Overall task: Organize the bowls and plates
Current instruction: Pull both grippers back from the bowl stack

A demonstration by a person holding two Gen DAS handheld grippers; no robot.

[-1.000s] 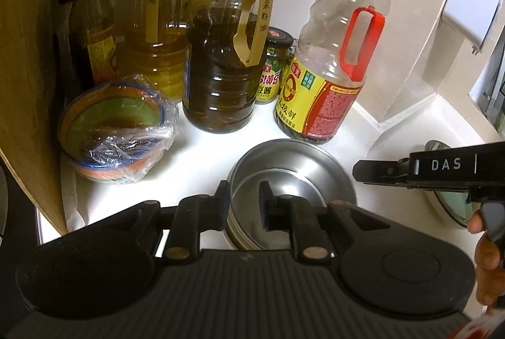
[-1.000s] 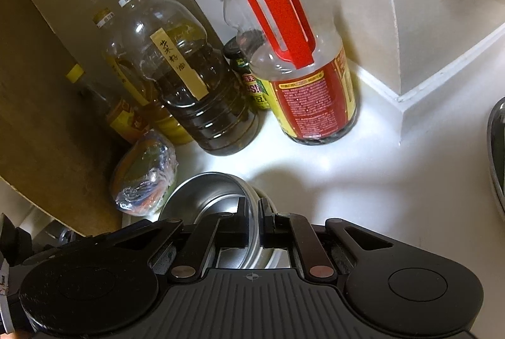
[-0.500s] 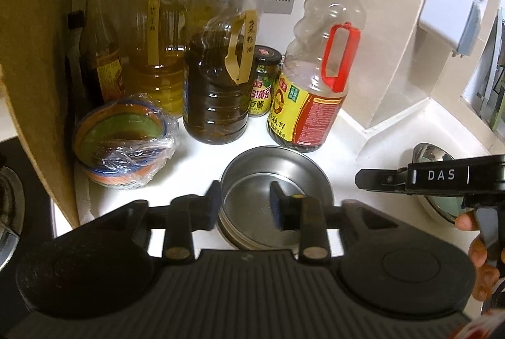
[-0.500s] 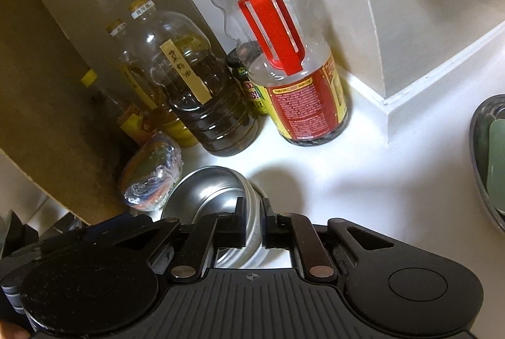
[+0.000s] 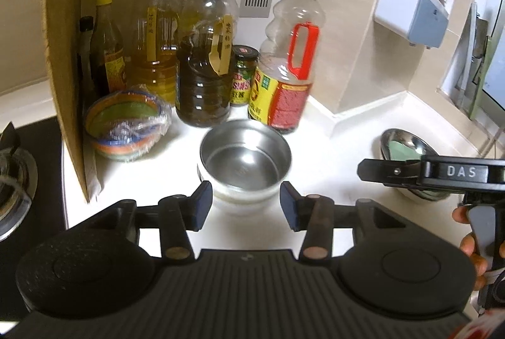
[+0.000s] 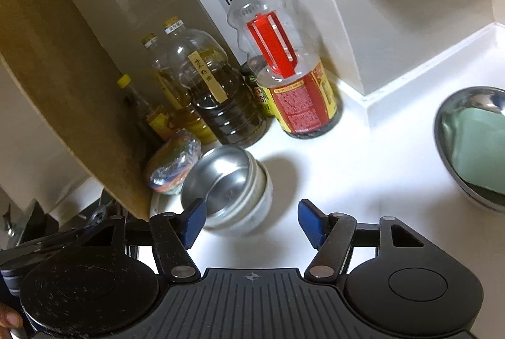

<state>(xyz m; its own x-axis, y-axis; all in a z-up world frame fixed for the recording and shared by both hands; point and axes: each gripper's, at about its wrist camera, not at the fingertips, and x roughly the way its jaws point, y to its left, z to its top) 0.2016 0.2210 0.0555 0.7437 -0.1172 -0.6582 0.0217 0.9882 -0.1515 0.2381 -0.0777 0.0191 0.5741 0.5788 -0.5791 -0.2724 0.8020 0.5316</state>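
Observation:
A stack of steel bowls (image 5: 244, 163) stands on the white counter (image 5: 331, 162) in front of the bottles; it also shows in the right wrist view (image 6: 230, 190). My left gripper (image 5: 243, 206) is open and empty, just in front of the stack and apart from it. My right gripper (image 6: 252, 223) is open and empty, a little back from the stack; its side shows in the left wrist view (image 5: 378, 170). A second steel bowl (image 6: 473, 146) with a green thing inside sits at the right; it also shows in the left wrist view (image 5: 407, 149).
A plastic-wrapped coloured bowl (image 5: 126, 124) sits left of the stack, by a cardboard panel (image 5: 66, 55). Several oil and sauce bottles (image 5: 202, 67) and a red-handled bottle (image 5: 284, 80) stand behind. A gas stove (image 5: 15, 168) lies at far left. A wall step (image 6: 394, 92) bounds the counter.
Both grippers have opened, let go of the steel bowl stack and drawn back and up from it. The stack stays on the counter.

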